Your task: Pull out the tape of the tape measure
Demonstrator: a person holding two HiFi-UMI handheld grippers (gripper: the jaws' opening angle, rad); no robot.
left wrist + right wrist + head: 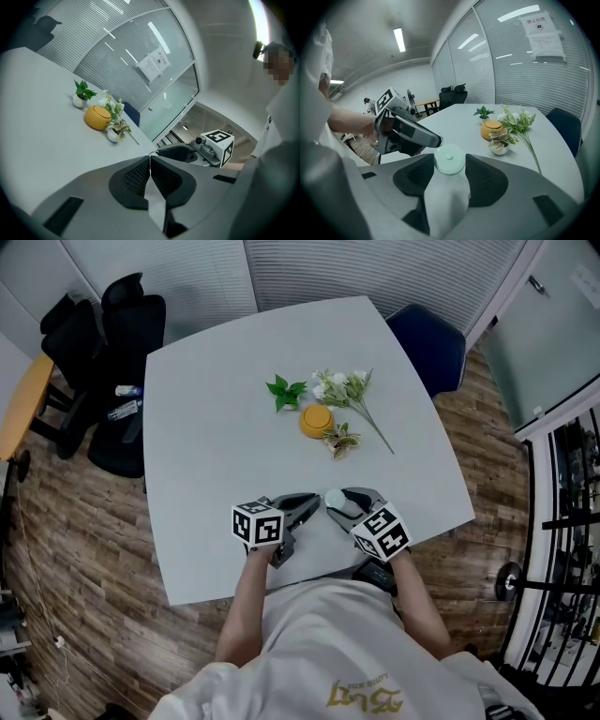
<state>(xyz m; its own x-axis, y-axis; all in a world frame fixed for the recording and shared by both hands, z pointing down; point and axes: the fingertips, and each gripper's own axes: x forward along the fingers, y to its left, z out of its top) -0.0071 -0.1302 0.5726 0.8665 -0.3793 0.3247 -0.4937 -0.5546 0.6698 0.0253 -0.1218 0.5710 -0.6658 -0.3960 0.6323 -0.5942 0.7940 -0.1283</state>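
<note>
- Two hand-held grippers meet tip to tip over the near edge of the table (pixel 211 460), just in front of the person's white shirt (pixel 328 643).
- The right gripper (pixel 339 502) has its jaws standing wide and pressed on either side of a round, pale green tape measure (pixel 449 159). The case sits between the ribbed pads with its flat face and small centre button turned toward the camera.
- The left gripper (pixel 150 158) has its jaws brought fully together, pad against pad. A thin pale sliver shows at their very tips, and it is too small to tell whether this is the end of the tape.
- In the right gripper view, the left gripper's closed tips sit right at the upper left rim of the tape measure, touching it or nearly so.
- No drawn-out length of tape can be made out between the two tools.
- Farther across the table stands a small group, well apart from the grippers: a ribbed orange jar (pixel 317 420), a small green potted plant (pixel 286 392), a spray of white flowers (pixel 345 387) lying with its stem pointing right, and a little pot of variegated leaves (pixel 342 442).
- Beyond the table are black office chairs (pixel 127 352) on the left, a blue chair (pixel 429 341) at the far right corner, and a wooden floor (pixel 75 549).
</note>
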